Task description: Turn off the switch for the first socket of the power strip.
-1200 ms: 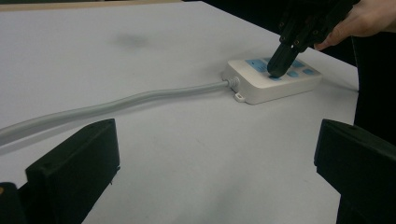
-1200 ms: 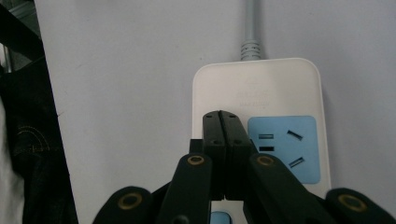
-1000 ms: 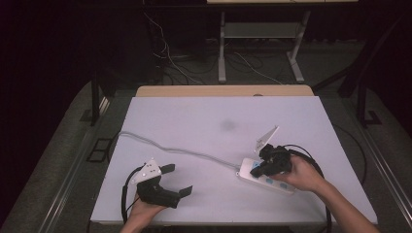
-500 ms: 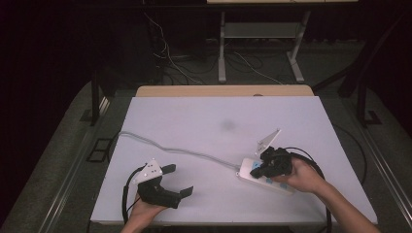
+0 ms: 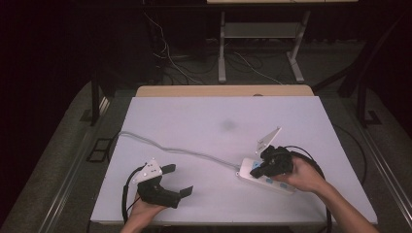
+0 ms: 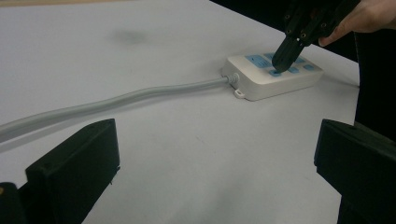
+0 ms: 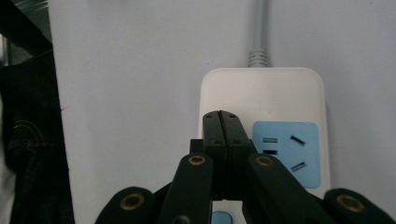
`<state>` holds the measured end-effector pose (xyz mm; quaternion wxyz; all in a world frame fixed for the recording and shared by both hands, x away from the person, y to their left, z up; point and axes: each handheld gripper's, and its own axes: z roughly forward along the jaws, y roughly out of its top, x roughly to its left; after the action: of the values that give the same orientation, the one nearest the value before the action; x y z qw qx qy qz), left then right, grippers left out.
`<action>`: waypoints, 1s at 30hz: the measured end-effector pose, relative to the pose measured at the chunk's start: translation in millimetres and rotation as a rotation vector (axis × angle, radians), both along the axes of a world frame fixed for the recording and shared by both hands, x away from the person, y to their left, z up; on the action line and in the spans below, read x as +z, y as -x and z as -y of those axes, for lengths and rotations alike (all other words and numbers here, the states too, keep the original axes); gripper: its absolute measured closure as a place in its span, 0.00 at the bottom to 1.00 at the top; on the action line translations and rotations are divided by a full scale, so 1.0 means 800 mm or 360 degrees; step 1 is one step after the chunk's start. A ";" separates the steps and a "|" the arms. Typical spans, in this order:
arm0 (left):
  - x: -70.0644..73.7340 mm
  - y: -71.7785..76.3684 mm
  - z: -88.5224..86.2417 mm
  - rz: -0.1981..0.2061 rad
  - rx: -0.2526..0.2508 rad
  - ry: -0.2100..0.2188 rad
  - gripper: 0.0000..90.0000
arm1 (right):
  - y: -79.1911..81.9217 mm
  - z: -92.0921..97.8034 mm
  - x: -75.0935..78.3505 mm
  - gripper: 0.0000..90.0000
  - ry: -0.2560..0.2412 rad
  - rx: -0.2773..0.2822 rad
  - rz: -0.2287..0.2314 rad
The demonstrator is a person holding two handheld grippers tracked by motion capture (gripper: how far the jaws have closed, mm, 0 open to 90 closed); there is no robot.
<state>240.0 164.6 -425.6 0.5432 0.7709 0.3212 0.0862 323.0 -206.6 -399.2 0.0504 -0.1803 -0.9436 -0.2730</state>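
A white rectangular plastic power strip with light-blue socket faces (image 5: 265,177) lies flat on the white table (image 5: 204,126), in the lower right of the high view, its thick grey cable (image 5: 184,151) running up and left across the sheet. The right gripper (image 7: 222,122) has its black jaws pressed together into one blunt tip, and that tip bears down on the strip's top face beside a blue socket panel, near the cable end; it pinches nothing. The left gripper (image 5: 178,180) rests low at the lower left of the high view, jaws spread wide and empty, well apart from the strip.

The strip looks rigid and fairly light, with a smooth, rounded shell that would likely slide on the table if pushed sideways, so pressure should go straight down. The cable seems stiff enough to tug the body around. For a hold, the long side walls offer flat parallel faces for the spread jaws; the neck where the cable enters is a second, rounder option
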 end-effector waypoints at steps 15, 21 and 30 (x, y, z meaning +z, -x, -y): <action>0.000 0.000 0.000 0.0000 0.0000 0.0001 0.00 | -0.006 -0.004 0.028 1.00 -0.0052 0.0003 0.0064; 0.000 0.001 0.000 0.0000 0.0000 0.0003 0.00 | -0.009 0.003 0.034 1.00 -0.0062 -0.0040 0.0080; 0.000 0.000 0.001 0.0000 -0.0009 0.0001 0.00 | -0.011 0.023 0.049 1.00 -0.0127 -0.0122 0.0121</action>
<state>239.7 164.1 -425.4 0.5437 0.7716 0.3191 0.0846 332.1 -225.1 -359.9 0.0111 -0.2038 -0.9256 -0.3189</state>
